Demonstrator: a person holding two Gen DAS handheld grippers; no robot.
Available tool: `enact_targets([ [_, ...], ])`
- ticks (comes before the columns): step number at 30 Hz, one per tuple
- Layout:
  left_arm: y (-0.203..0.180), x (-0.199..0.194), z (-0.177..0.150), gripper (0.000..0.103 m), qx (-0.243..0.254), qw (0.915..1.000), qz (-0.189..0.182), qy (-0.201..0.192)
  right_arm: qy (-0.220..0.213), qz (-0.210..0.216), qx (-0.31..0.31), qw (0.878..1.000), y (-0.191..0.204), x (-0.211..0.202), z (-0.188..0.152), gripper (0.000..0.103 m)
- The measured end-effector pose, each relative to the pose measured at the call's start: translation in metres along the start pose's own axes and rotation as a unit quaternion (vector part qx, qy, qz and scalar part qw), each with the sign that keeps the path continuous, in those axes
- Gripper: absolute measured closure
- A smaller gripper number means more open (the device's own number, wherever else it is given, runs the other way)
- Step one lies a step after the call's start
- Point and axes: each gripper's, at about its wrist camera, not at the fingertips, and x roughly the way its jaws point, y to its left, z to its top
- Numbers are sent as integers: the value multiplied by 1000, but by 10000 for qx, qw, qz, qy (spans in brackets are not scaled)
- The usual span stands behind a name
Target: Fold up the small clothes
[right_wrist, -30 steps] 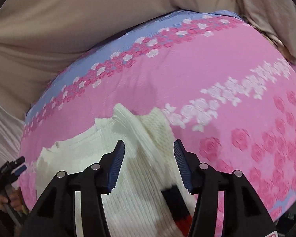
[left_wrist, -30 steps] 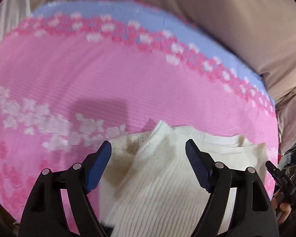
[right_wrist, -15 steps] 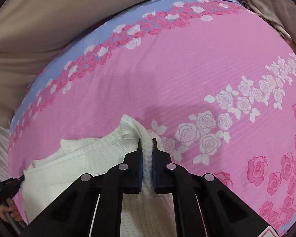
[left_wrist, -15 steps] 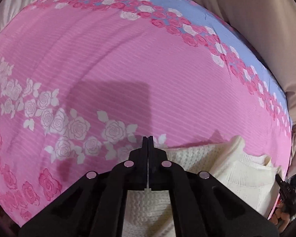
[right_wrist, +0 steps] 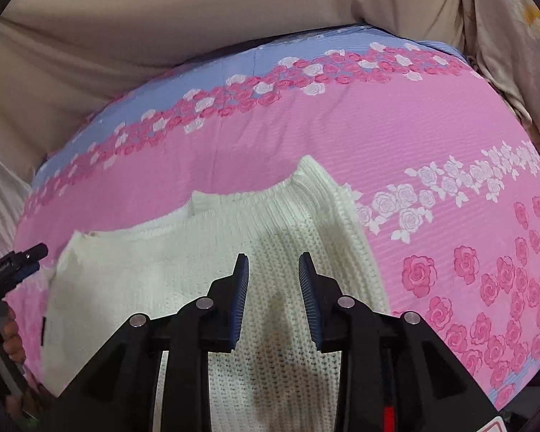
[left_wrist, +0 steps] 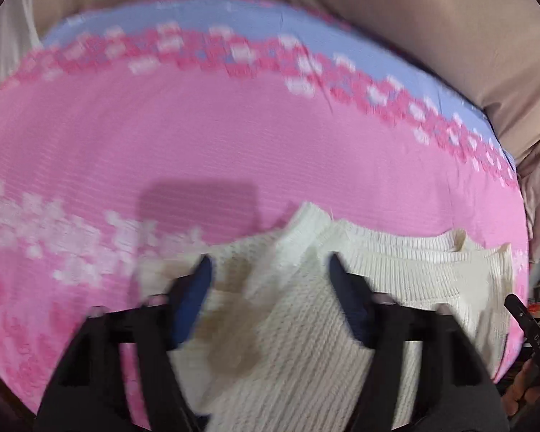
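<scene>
Was a bed (right_wrist: 342, 133) under a pink rose-printed sheet (left_wrist: 234, 144) with blue border; bore a cream knit garment (right_wrist: 183, 252), lying flat, partly folded.

Cream knit sweater (right_wrist: 183, 252) lying flat on pink floral bedspread (right_wrist: 342, 133), partly folded.

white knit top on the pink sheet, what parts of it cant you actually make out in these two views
- Left wrist view: motion blur smears the left gripper and the white knit top; the brownish patch could be stain or shadow.
- Both views: the top's near end is cut off by the bottom edge, behind the gripper bodies.
- Right wrist view: the right gripper hides the knit below it.
- How many layers are folded: unclear.
</scene>
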Motion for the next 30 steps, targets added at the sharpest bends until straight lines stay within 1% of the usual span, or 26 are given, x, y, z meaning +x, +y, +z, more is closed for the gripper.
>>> enact_targets([
  [1, 3, 8, 1, 95, -97, 9996, -176, 182, 31, -49, 19, 10000, 1, 3, 2, 72],
  [2, 8, 9, 1, 96, -290, 9989, -273, 236, 19, -10, 74, 10000, 0, 4, 4, 72],
  [4, 18, -9, 1, 96, -527, 9976, -443, -117, -61, 64, 174, 9998, -7, 0, 10, 72],
  [5, 26, -22, 1, 96, -591, 9971, -375, -284, -81, 31, 181, 9998, -9, -2, 12, 72],
  [6, 35, -31, 1, 96, -706, 9963, -322, -363, -110, -9, 193, 9998, -12, -5, 14, 72],
  [7, 44, -33, 1, 96, -796, 9956, -309, -373, -164, -21, 230, 9996, -17, -9, 16, 72],
  [9, 61, -24, -1, 96, -904, 9955, -225, -187, -172, -3, 338, 9993, -25, -11, 16, 73],
  [10, 63, -19, -2, 96, -929, 9953, -238, -116, -108, 6, 412, 9991, -30, -9, 14, 73],
  [12, 58, -13, -5, 96, -883, 9958, -218, -91, 93, -5, 523, 9986, -34, 3, 11, 73],
  [14, 49, -10, -5, 96, -769, 9969, -158, -96, 184, 6, 502, 9986, -30, 13, 12, 72],
  [16, 45, -4, -1, 96, -702, 9975, -93, -78, 163, -42, 327, 9993, -21, 21, 19, 66],
  [17, 44, -4, -1, 96, -657, 9978, -51, -77, 152, -55, 304, 9994, -18, 25, 22, 57],
  [19, 46, -4, 1, 96, -658, 9978, -26, -66, 283, -23, 285, 9992, -13, 41, 29, 56],
  [20, 49, -4, 1, 96, -679, 9977, -1, -84, 395, 4, 290, 9988, -13, 49, 31, 78],
  [21, 51, -5, 1, 96, -701, 9975, 25, -92, 497, 113, 314, 9982, -13, 57, 32, 96],
  [22, 54, -5, 1, 96, -715, 9974, 64, -89, 498, 225, 398, 9977, -17, 57, 34, 96],
  [24, 58, -1, 0, 96, -742, 9972, 28, -76, 148, 312, 679, 9971, -32, 40, 41, 97],
  [25, 58, -1, 0, 96, -735, 9973, 36, -82, 46, 337, 913, 9952, -46, 34, 45, 97],
  [26, 55, 1, 1, 96, -695, 9975, 90, -98, 58, 339, 1097, 9934, -59, 35, 48, 97],
  [28, 51, 2, 2, 96, -642, 9976, 213, -113, 360, 290, 1293, 9905, -78, 56, 47, 98],
  [29, 51, 1, 3, 96, -652, 9976, 230, -99, 420, 318, 1284, 9903, -81, 64, 45, 98],
  [30, 51, 0, 3, 96, -641, 9977, 197, -92, 361, 311, 1208, 9915, -79, 65, 46, 97],
])
